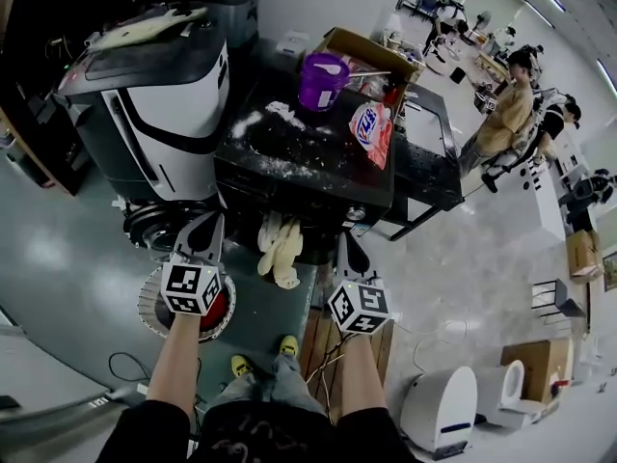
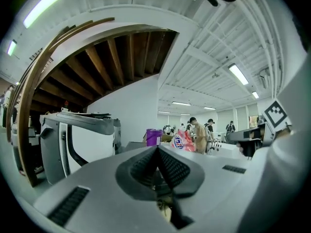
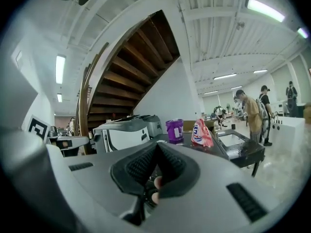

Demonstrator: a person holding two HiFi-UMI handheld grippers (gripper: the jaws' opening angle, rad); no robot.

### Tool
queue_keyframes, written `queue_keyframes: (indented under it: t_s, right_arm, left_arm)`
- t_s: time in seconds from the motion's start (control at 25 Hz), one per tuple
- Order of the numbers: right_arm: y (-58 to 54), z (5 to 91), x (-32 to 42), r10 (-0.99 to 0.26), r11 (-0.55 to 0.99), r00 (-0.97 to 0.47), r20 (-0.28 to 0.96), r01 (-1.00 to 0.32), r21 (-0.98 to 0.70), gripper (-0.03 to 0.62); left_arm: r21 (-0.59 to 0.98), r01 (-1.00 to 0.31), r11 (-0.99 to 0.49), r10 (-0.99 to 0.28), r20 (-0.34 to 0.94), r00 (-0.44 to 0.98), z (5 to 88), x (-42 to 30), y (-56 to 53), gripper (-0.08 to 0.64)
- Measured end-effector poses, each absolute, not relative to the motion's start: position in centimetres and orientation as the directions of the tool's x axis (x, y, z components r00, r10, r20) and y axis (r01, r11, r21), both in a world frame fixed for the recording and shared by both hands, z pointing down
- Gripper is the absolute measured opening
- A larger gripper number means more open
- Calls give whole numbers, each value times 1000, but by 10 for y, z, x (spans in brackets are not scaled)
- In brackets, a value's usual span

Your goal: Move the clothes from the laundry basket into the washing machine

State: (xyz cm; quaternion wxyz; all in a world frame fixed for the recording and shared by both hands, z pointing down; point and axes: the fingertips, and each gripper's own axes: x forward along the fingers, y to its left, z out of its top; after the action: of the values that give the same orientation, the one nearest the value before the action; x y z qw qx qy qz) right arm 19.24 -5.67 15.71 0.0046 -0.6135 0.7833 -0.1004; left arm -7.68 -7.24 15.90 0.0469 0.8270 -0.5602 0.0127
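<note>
In the head view my left gripper (image 1: 209,224) and right gripper (image 1: 345,244) are both raised and level in front of a black-topped unit (image 1: 289,177). Both are shut, and neither gripper view shows anything between the pads of the left gripper (image 2: 157,150) or the right gripper (image 3: 156,147). A cream garment (image 1: 281,249) hangs at the unit's front edge between the two grippers; what holds it is hidden. Below my left gripper stands a round laundry basket (image 1: 149,309) with something red (image 1: 218,313) inside. A dark round door (image 1: 154,226) shows low on the white and black machine (image 1: 159,114).
On the black top lie spilled white powder (image 1: 265,119), a purple tub (image 1: 322,81) and a red and white detergent bag (image 1: 371,133). A wooden pallet (image 1: 323,350) lies by my feet. White appliances (image 1: 443,408) and cardboard boxes (image 1: 545,365) stand at the right; people are at the far desks.
</note>
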Motion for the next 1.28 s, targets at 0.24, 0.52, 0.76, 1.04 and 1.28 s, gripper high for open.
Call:
queue_keyframes:
  t_s: [0.24,0.52,0.76,1.04,1.28]
  right_arm:
    - [-40,124,205,-957,266,-282,71,-948,-173,3]
    - [-31,97,221,-962,254,-267,49,-950,-182,3]
    - [-25,91,228,-962,254,-267,58,-952,-173,3]
    - [-26,81,229,-969,234,-242,54,-964,-124,2]
    - [-26,71,227,-967,246,-251,47,-965,-91,2]
  left_arm:
    - [56,-939,-339,-938,51,342,125,-80,-55,11]
    - [31,-931,-363,-931,32,364,78,-72,-59,11]
    - [-32,-930,-365,-931,31,364,64,-69,-48,11]
    - [-16,-933,-359,-933,27,358,62,-75,-37,11]
    - [-1,-936,-352,-935,36,352,63,-79,-31,11]
